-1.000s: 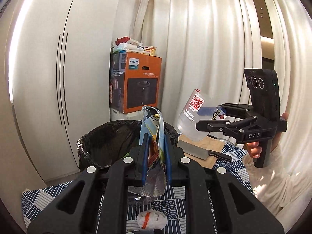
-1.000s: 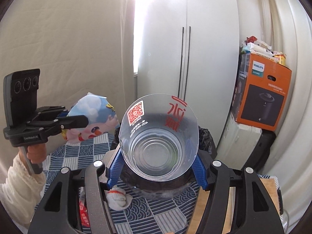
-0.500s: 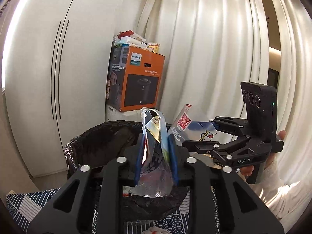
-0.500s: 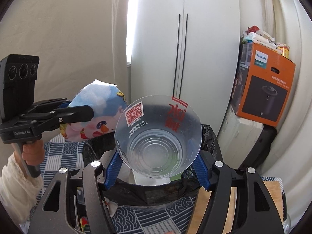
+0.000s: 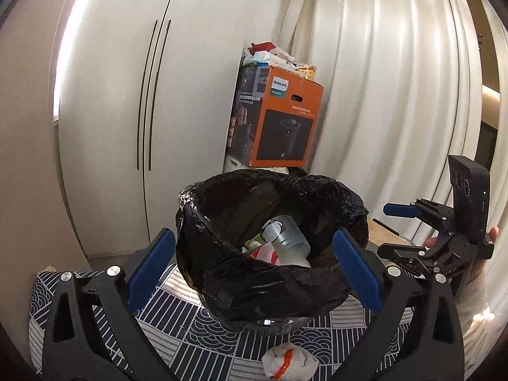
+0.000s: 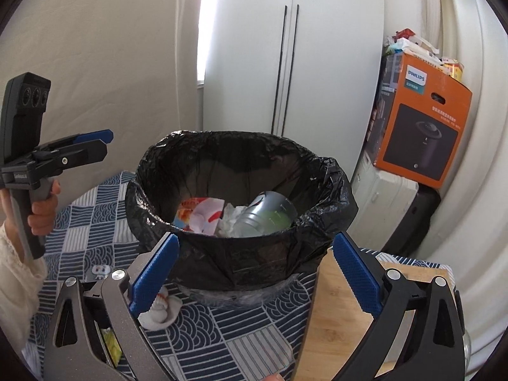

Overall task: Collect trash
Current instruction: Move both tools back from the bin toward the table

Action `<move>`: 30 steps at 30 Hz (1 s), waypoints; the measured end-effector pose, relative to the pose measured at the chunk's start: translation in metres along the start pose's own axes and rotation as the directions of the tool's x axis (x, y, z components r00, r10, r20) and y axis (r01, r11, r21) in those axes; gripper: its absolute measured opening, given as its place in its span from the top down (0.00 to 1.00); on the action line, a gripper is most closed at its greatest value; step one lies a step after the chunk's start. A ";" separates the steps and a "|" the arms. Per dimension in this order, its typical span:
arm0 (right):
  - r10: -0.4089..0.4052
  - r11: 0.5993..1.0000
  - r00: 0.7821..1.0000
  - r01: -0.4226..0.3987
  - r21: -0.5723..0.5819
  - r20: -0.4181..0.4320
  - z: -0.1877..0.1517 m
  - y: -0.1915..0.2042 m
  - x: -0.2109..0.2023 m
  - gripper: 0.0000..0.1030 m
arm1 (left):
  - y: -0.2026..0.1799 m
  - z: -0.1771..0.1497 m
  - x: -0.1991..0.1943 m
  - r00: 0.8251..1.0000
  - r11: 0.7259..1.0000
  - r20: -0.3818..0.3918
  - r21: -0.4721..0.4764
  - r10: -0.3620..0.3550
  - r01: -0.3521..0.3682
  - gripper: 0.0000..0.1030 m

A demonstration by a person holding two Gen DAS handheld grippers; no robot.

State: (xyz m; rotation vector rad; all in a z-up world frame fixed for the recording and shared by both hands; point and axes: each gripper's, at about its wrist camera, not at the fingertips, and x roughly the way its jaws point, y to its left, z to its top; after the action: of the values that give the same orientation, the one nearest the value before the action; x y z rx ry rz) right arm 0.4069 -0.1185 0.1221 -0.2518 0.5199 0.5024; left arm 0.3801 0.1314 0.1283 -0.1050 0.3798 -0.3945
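A bin lined with a black bag (image 5: 222,273) (image 6: 158,165) stands on the patterned tablecloth. Inside lie a clear plastic cup (image 5: 287,238) (image 6: 270,216), a snack wrapper (image 6: 203,212) and crumpled tissue (image 6: 230,220). My left gripper (image 5: 254,270) is open and empty, its blue pads (image 5: 149,266) either side of the bin. My right gripper (image 6: 250,273) is open and empty just before the bin. A crumpled white tissue with red marks (image 5: 289,362) (image 6: 158,311) lies on the cloth in front of the bin.
A wooden cutting board (image 6: 333,317) lies right of the bin. An orange Philips box (image 5: 279,127) (image 6: 422,133) stands behind it against the curtain. White cupboard doors (image 5: 127,111) are at the back. A yellow wrapper (image 6: 111,346) lies on the cloth under my right gripper.
Both grippers opened. The snack wrapper left my left gripper and the clear cup left my right gripper; both now lie in the bin. The grippers sit closer to the bin.
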 end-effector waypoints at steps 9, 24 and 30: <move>0.039 0.999 0.999 -0.038 0.022 -0.015 -0.017 0.016 -0.018 0.09 | -0.006 -0.014 -0.026 0.995 0.996 -0.042 0.041 0.085 -0.083 0.06; 0.050 0.995 0.997 -0.045 0.085 -0.061 -0.042 0.027 -0.028 0.09 | -0.008 -0.045 -0.057 0.977 0.985 -0.130 0.068 0.168 -0.161 0.06; 0.085 0.994 0.992 -0.078 0.074 -0.095 -0.056 0.043 -0.028 0.09 | -0.008 -0.063 -0.067 0.970 0.982 -0.159 0.083 0.183 -0.172 0.06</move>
State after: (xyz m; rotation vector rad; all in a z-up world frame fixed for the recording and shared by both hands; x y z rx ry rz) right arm 0.3404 -0.1128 0.0857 -0.1889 0.6439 0.5523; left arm 0.2959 0.1487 0.0939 0.0297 0.5352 -0.2389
